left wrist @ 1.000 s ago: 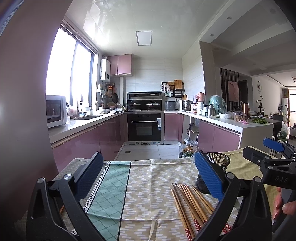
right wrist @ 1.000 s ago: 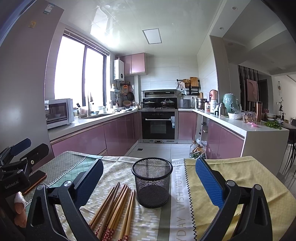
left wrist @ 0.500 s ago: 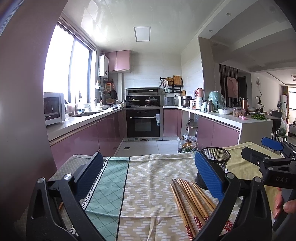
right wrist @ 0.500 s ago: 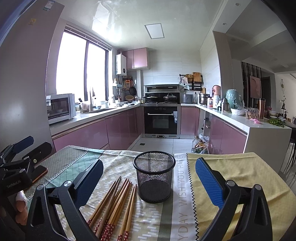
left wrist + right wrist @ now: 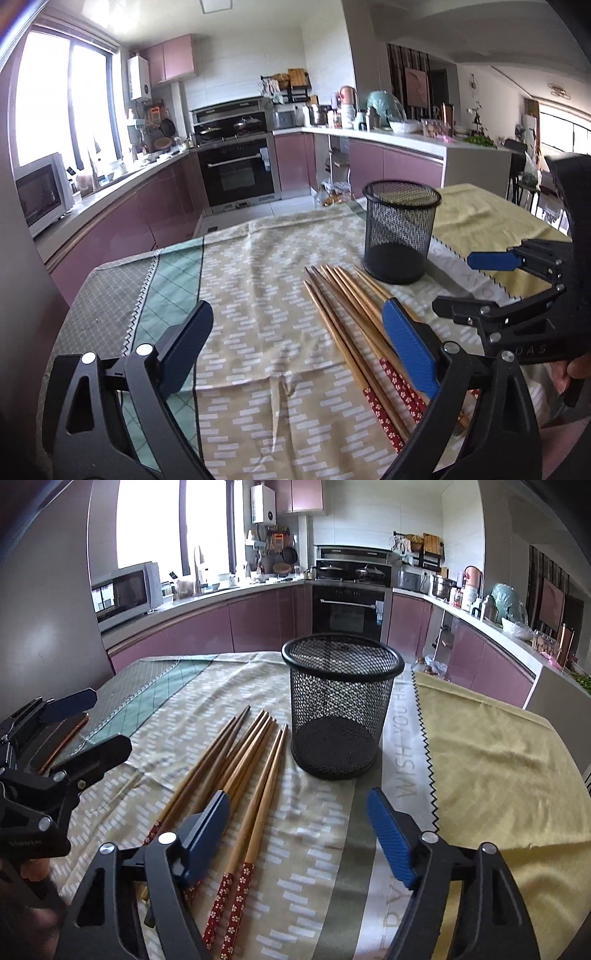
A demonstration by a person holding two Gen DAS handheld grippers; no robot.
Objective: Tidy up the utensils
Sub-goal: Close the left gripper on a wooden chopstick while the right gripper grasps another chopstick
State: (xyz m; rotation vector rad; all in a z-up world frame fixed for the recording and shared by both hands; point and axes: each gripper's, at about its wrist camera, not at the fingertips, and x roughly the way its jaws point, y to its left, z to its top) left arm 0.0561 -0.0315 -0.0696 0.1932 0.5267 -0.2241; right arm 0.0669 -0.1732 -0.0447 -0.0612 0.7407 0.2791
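Left gripper low over the tablecloth, fingers spread, gripping nothing, right gripper likewise spread above the chopsticks, wooden, red-flowered ends, fanned just left of the upright black mesh cup, both grippers tipped down and closer than a second ago

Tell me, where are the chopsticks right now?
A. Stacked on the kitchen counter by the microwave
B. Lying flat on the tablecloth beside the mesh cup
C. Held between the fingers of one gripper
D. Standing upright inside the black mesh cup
B: the chopsticks lie in a loose bundle on the tablecloth, next to the mesh cup, which holds none of them, and neither gripper grips any.
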